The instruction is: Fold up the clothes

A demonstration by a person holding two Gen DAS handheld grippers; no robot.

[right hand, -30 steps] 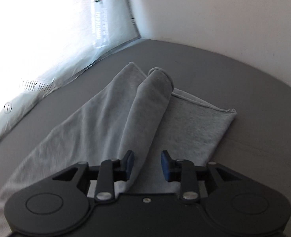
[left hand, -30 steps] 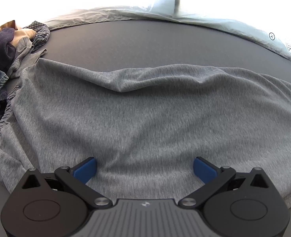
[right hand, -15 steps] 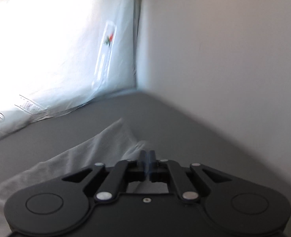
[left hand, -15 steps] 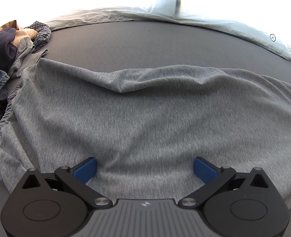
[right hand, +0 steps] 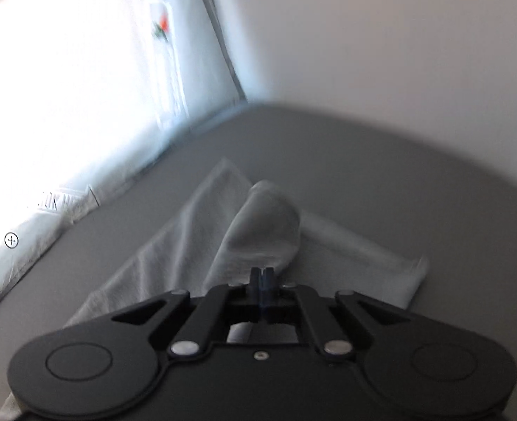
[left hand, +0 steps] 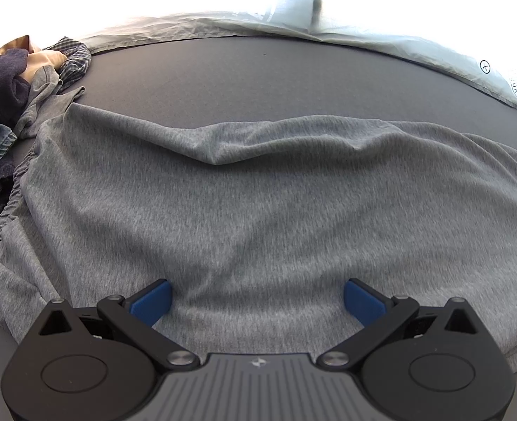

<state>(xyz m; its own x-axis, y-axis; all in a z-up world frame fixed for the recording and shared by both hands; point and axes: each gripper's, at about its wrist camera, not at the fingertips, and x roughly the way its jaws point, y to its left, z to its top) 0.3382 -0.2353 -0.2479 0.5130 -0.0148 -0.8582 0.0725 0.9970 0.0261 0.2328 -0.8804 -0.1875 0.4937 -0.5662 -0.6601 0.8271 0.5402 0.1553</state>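
A grey knit garment (left hand: 258, 210) lies spread on the dark tabletop (left hand: 258, 80). My left gripper (left hand: 256, 301) hovers over its near part, jaws wide open, blue pads (left hand: 151, 301) apart with only flat cloth between them. In the right wrist view the garment's far end (right hand: 174, 245) lies with a rolled sleeve fold (right hand: 262, 231) running up to my right gripper (right hand: 262, 275). Its jaws are shut, pinching the near end of that fold. The picture is blurred there.
A heap of other clothes (left hand: 20, 80), dark blue, tan and checked, sits at the table's left end. A bright plastic-covered window (right hand: 65, 105) runs along the far edge. A white wall (right hand: 398, 52) bounds the table's right end.
My right gripper has closed from partly open onto the sleeve fold and risen, its view swinging up towards the wall. The left gripper and the cloth under it have not moved.
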